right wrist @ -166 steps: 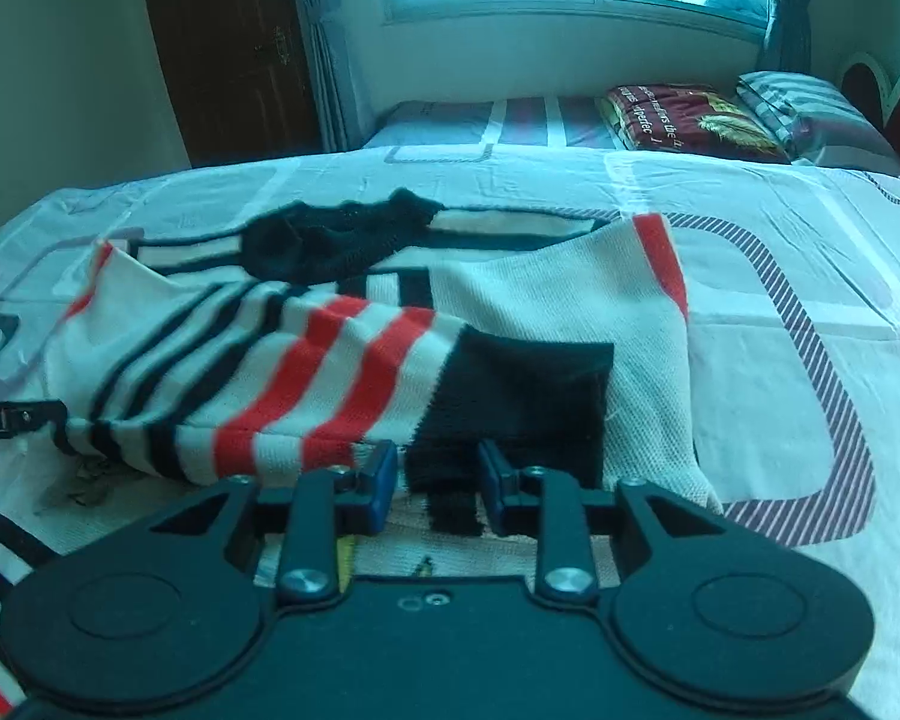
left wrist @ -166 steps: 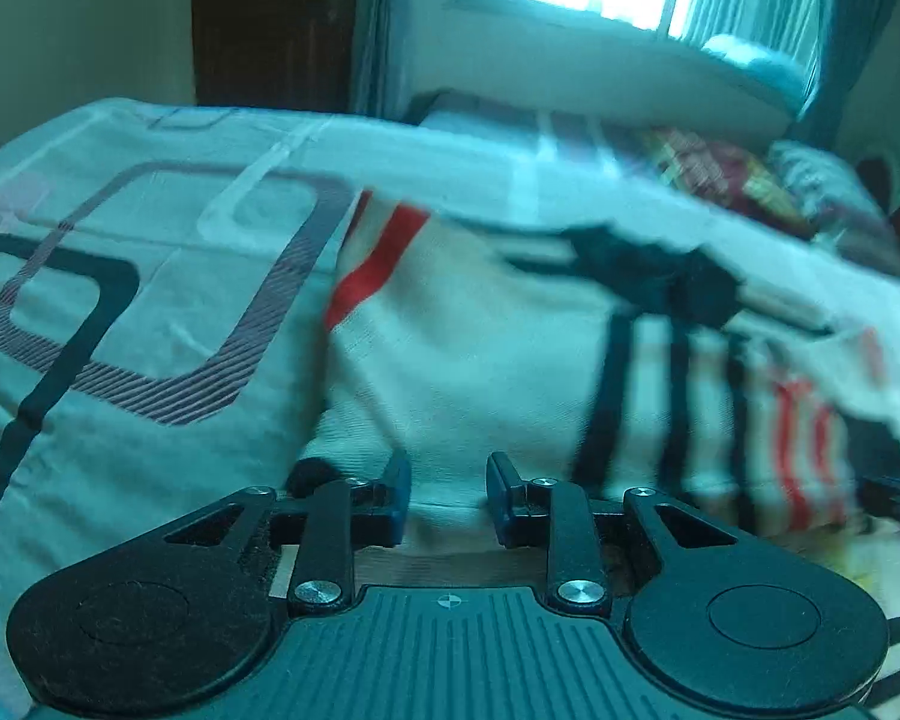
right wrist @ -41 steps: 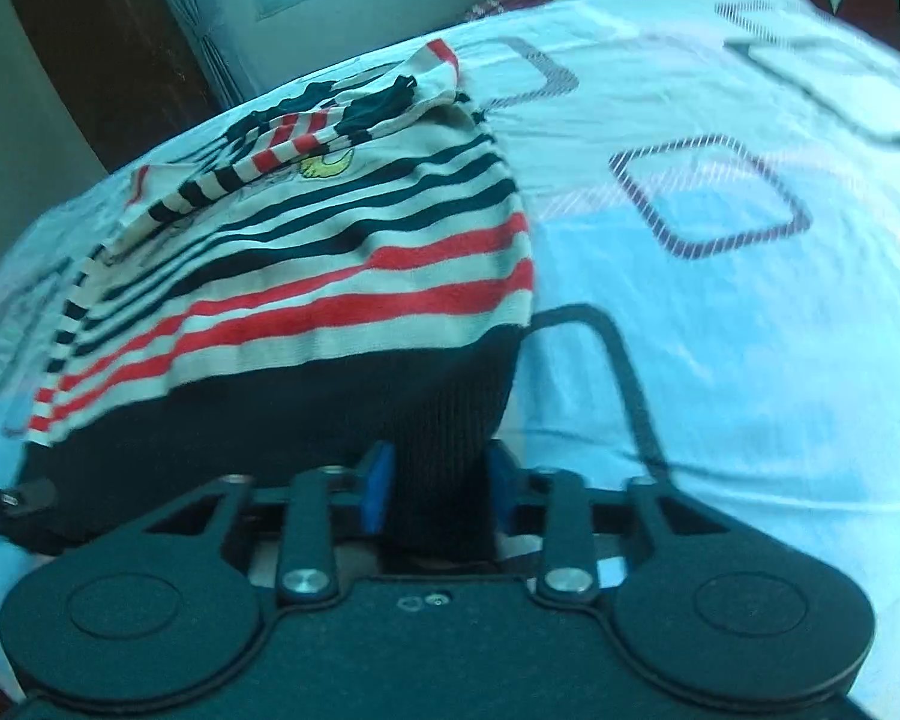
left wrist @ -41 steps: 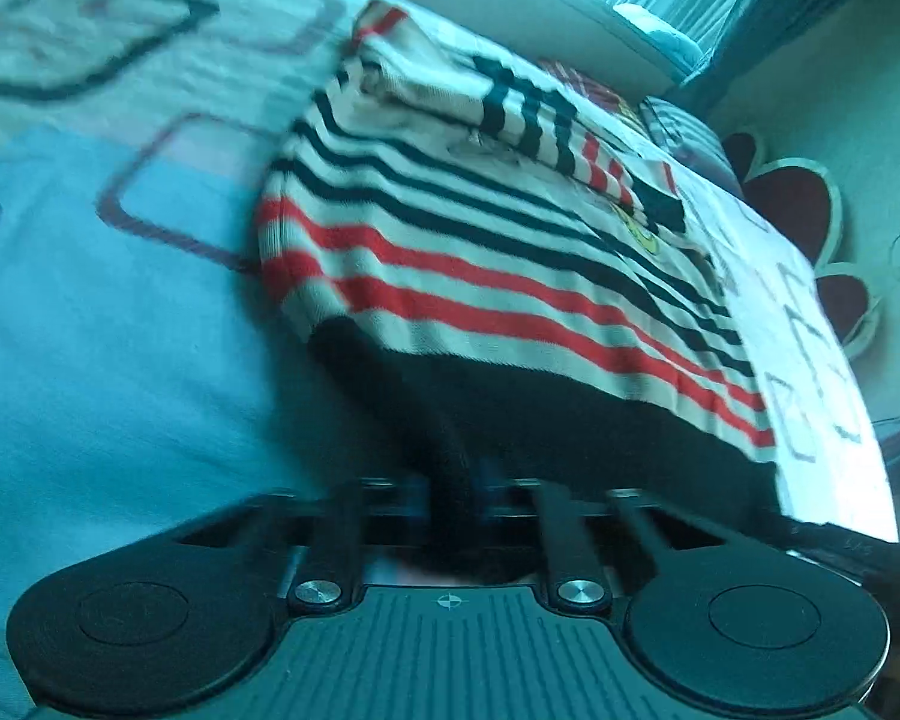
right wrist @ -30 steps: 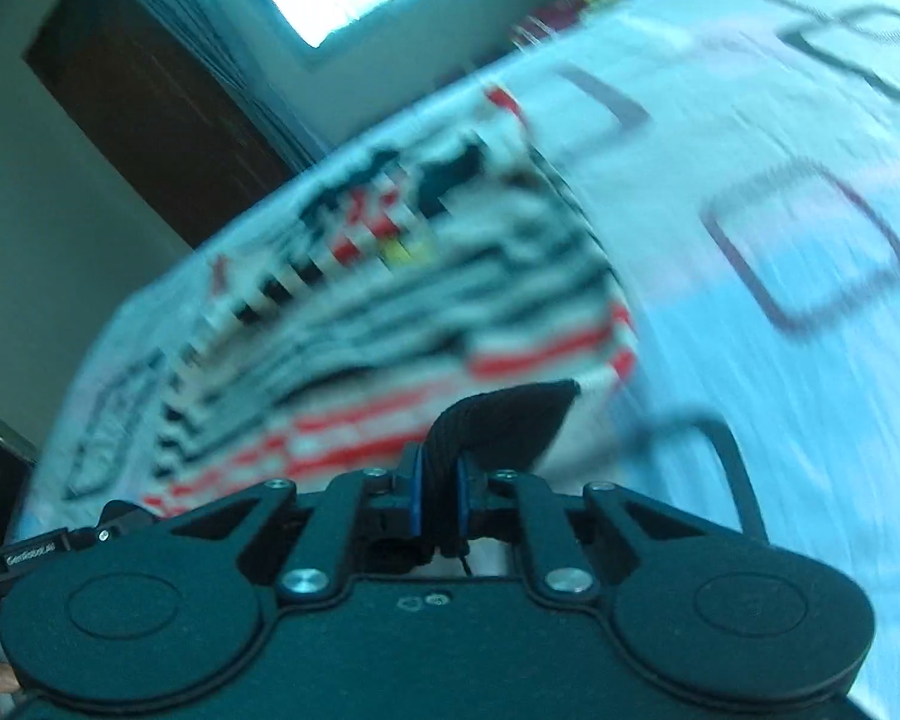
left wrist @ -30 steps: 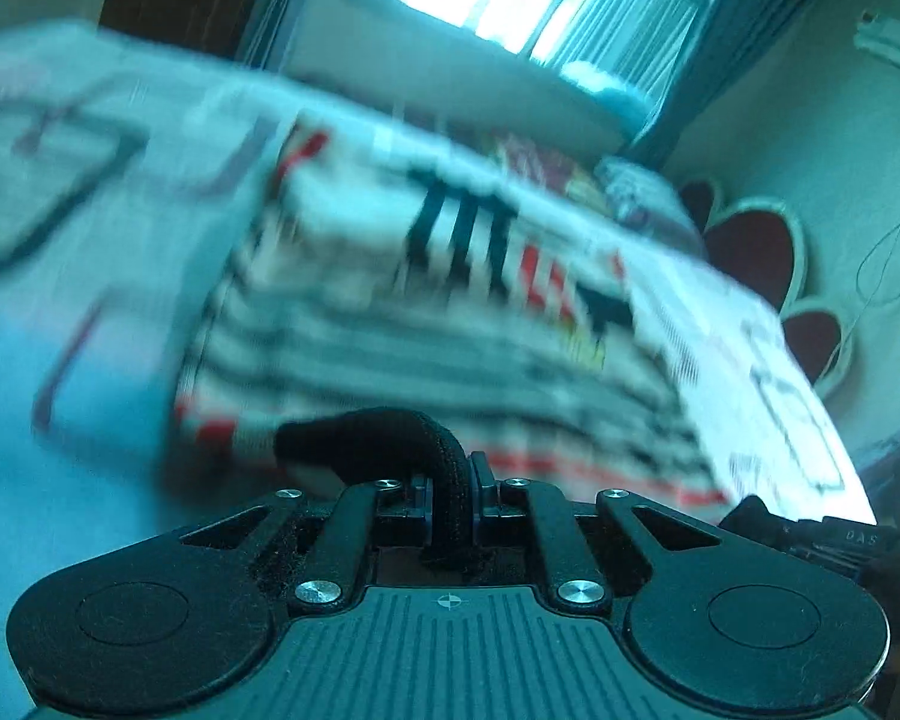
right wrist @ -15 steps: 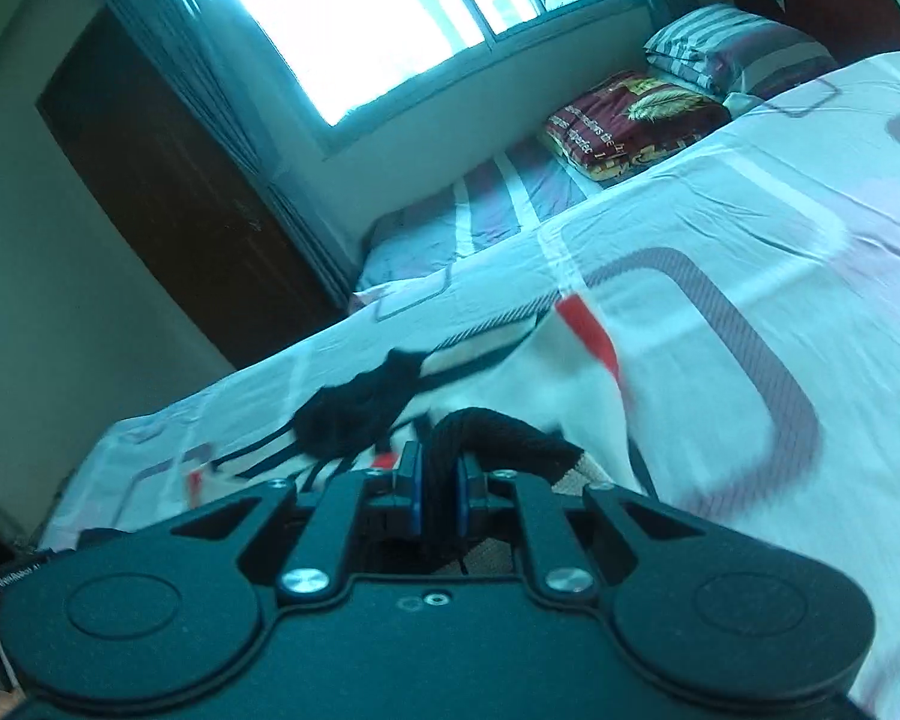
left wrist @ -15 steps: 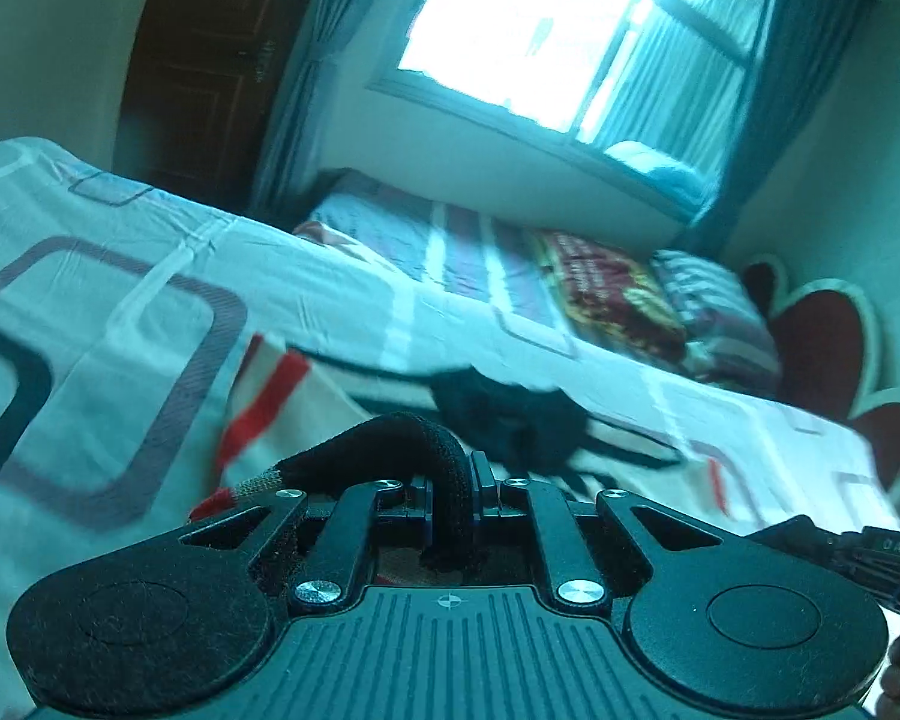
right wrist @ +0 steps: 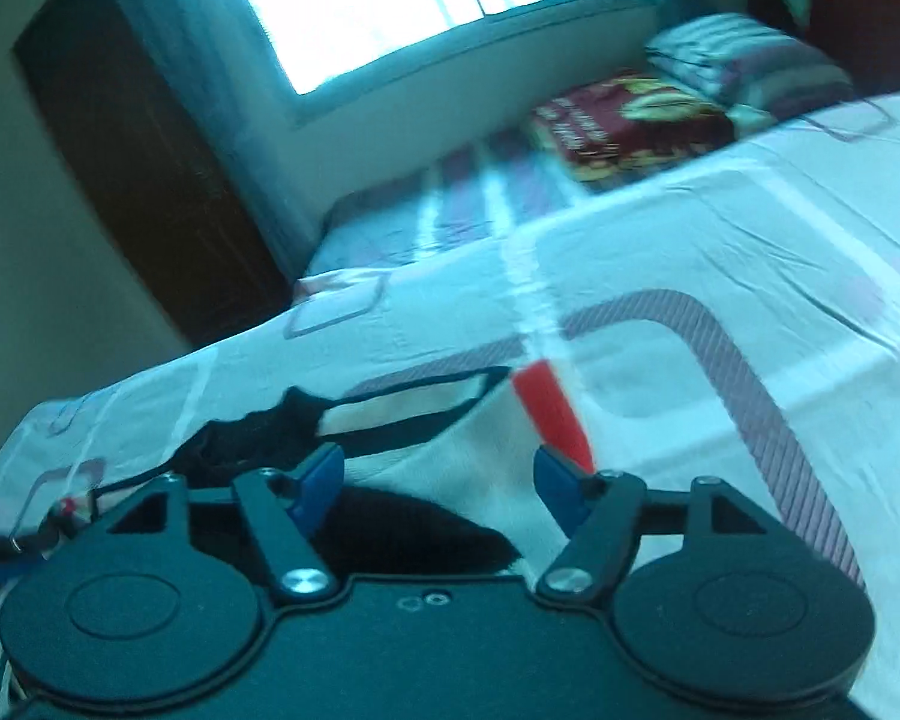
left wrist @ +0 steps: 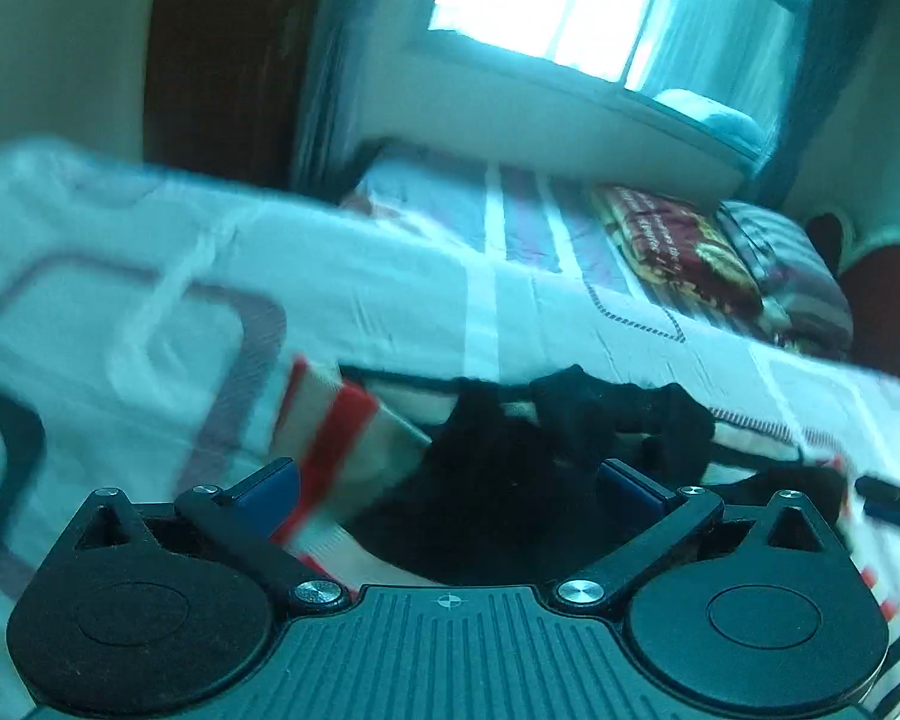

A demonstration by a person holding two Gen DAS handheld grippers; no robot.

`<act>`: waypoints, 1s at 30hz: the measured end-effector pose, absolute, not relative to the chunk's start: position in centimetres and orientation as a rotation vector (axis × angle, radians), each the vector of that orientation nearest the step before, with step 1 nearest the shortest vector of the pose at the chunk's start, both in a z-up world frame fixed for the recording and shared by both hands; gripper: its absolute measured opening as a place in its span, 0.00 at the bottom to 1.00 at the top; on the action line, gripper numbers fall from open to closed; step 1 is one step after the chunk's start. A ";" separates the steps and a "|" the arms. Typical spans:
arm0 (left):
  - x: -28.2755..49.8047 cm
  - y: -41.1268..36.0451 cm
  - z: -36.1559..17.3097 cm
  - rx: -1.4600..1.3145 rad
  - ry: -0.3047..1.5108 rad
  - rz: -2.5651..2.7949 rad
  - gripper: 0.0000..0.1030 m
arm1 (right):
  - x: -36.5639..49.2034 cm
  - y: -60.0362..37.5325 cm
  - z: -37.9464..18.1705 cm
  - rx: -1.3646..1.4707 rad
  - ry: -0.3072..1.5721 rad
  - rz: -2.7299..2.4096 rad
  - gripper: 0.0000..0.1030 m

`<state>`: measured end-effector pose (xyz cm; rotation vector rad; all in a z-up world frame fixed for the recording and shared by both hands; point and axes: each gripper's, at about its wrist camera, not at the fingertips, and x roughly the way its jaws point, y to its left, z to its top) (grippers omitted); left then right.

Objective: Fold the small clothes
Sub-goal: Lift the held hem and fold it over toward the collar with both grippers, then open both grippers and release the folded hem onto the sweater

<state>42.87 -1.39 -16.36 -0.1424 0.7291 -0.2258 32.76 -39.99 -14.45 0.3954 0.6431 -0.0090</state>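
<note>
Left gripper (left wrist: 450,483) just sprung wide, sweater (left wrist: 498,498) loose between the jaws. Right gripper (right wrist: 438,483) likewise just parted over it.

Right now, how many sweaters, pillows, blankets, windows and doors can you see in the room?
Sweaters: 1, the striped sweater on the bed
Pillows: 1, a striped pillow
Blankets: 1, a folded red blanket
Windows: 1, the window
Doors: 1, a dark door
Total: 5
</note>
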 end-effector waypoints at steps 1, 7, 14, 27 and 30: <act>43.2 -1.3 -16.6 -0.127 0.750 -0.247 1.00 | 33.0 -39.9 -14.7 0.380 0.655 0.000 0.68; 45.0 -1.8 -18.2 -0.039 0.784 -0.246 0.82 | 34.6 -38.8 -16.5 0.324 0.719 -0.011 0.58; 44.8 -2.2 -19.6 -0.001 0.796 -0.233 0.05 | 36.3 -37.4 -17.1 0.165 0.746 -0.002 0.20; 46.6 -1.2 -17.5 -0.128 0.665 -0.148 0.05 | 36.7 -37.1 -14.3 0.100 0.574 -0.038 0.05; 47.4 -2.1 -19.4 -0.070 0.718 -0.127 0.05 | 37.9 -37.6 -16.2 0.071 0.635 -0.098 0.05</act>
